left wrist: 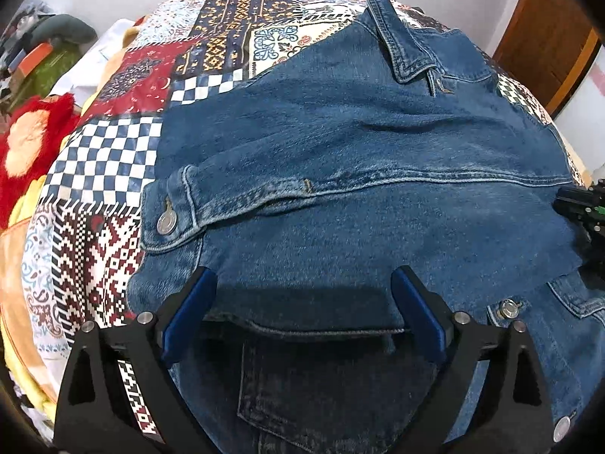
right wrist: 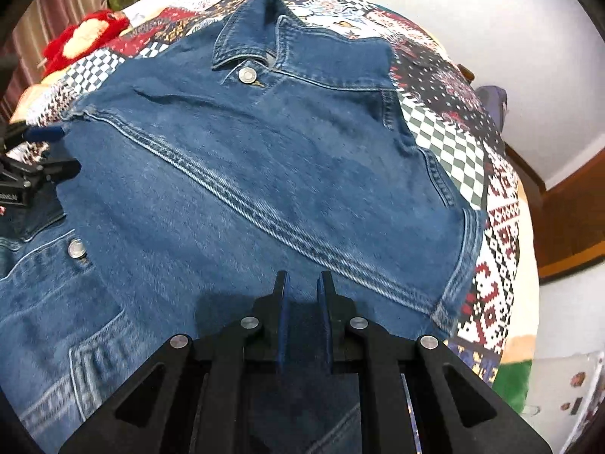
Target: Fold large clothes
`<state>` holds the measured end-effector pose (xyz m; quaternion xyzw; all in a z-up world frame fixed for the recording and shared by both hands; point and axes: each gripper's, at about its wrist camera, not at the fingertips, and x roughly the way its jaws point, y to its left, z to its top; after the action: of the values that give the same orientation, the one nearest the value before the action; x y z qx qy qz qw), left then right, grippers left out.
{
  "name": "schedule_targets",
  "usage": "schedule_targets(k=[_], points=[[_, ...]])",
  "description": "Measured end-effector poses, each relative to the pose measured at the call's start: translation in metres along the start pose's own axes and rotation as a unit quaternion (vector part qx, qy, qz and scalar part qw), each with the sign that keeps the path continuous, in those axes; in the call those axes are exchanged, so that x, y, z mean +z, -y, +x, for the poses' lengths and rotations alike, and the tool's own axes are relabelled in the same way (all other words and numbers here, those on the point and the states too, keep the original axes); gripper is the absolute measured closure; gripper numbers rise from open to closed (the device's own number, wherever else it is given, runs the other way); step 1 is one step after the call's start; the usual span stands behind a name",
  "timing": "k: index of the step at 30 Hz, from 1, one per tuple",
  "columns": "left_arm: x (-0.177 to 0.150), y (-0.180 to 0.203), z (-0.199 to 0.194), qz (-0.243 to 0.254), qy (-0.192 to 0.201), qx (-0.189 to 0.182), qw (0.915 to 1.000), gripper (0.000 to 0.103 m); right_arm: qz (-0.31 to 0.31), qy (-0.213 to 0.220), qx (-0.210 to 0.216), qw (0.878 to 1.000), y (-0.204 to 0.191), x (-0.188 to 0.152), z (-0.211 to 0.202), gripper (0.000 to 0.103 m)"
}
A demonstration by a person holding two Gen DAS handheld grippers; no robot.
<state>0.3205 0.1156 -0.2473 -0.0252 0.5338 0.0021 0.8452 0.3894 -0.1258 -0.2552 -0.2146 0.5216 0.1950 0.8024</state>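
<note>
A blue denim jacket (left wrist: 359, 151) lies on a patchwork bedspread (left wrist: 113, 174), collar at the far side, both sleeves folded across the body. The left sleeve's cuff (left wrist: 177, 208) with a metal button rests at the jacket's left edge. My left gripper (left wrist: 304, 283) is open, its blue pads spread wide over the jacket's lower part. My right gripper (right wrist: 303, 283) hovers over the jacket (right wrist: 264, 159), pads close together with a narrow gap; whether it pinches denim is unclear. The right gripper also shows at the left wrist view's right edge (left wrist: 578, 204).
A red and cream plush item (left wrist: 26, 140) and piled clothes lie left of the bed. A wooden door (left wrist: 548, 38) stands at the right. The bedspread (right wrist: 487, 227) falls off at the bed's right edge.
</note>
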Motion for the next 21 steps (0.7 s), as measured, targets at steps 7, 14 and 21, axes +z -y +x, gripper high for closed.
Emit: schedule_targets(k=[7,14,21], points=[[-0.008,0.0,-0.002,-0.004,0.006,0.011,0.9999,0.005,0.038,0.022,-0.114,0.993,0.028,-0.022,-0.015,0.003],[-0.012,-0.011,-0.023,-0.014,0.019,0.024,0.9994,0.005,0.11,-0.012,-0.065,0.992,0.068,-0.055,-0.02,0.003],[0.009,-0.074,-0.046,-0.079,0.038,0.037,0.9954,0.005,0.156,0.033,-0.014,0.987,0.091,-0.053,-0.045,0.003]])
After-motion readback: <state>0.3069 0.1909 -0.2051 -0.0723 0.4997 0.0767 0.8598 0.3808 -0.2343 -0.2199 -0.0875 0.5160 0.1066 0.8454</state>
